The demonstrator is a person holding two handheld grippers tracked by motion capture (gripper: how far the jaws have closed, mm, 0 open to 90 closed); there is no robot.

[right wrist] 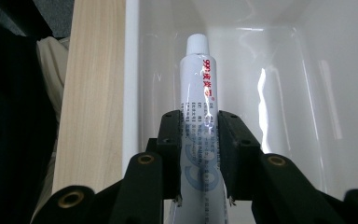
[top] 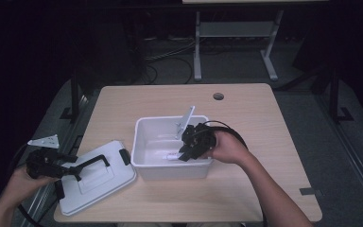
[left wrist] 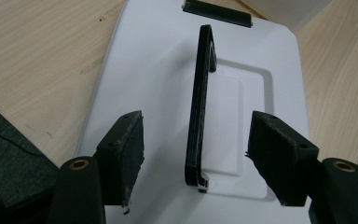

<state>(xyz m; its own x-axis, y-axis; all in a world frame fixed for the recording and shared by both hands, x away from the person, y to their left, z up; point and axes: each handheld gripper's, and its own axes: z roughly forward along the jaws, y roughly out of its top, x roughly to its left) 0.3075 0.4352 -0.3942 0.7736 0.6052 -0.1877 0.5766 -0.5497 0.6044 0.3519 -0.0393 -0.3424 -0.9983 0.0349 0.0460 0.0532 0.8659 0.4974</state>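
Tube (right wrist: 199, 100) sits clamped between the right gripper's (right wrist: 200, 158) pads inside the white bin (top: 144, 142), its long axis running straight out toward twelve o'clock from the jaws, cap end leading. Left gripper (left wrist: 196, 156) hangs open over the lid (left wrist: 163, 70) at the table's eight o'clock, straddling the black handle (left wrist: 199, 102) without touching it, so I judge the right hand alone governs where the tube goes.

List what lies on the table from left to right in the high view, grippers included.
left gripper → white lid with its black handle → white bin → tube → right gripper → person's right hand
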